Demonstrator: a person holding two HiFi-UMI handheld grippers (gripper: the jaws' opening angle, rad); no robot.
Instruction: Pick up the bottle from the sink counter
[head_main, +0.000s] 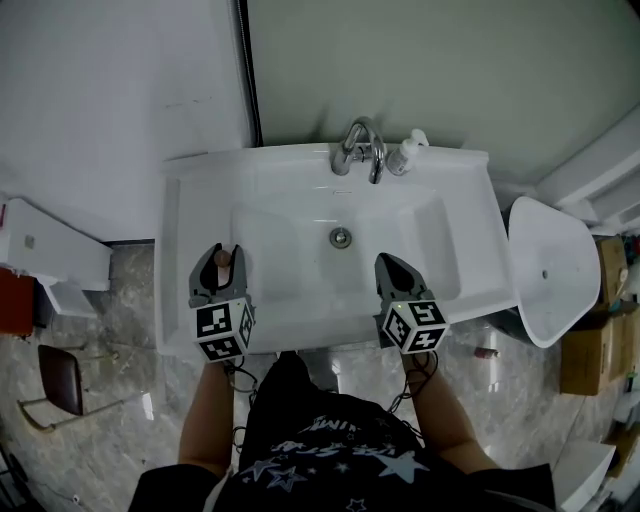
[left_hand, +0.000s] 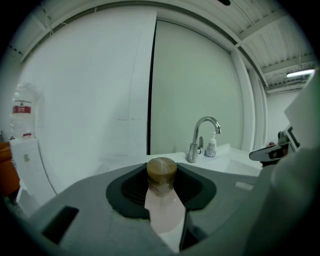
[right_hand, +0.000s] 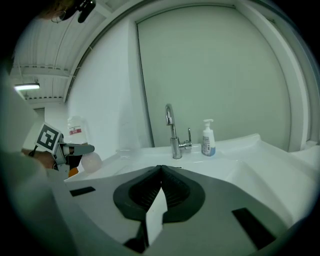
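Note:
A small pale pink bottle (left_hand: 162, 207) with a round brown cap (left_hand: 161, 171) stands upright between the jaws of my left gripper (left_hand: 161, 192), which is shut on it. From the head view the left gripper (head_main: 219, 268) hangs over the left side of the white sink counter (head_main: 190, 200), with the brown cap (head_main: 222, 258) showing between its fingers. My right gripper (head_main: 388, 266) hovers over the front right of the basin. Its jaws (right_hand: 160, 175) are shut with nothing between them. The right gripper view also shows the held bottle (right_hand: 92, 161) at far left.
A chrome faucet (head_main: 360, 150) and a white soap dispenser (head_main: 406, 156) stand at the back of the sink. A white bowl-shaped fixture (head_main: 552, 270) sits to the right and a white box (head_main: 50, 250) to the left. A clear bottle with a red label (left_hand: 22, 111) stands at left.

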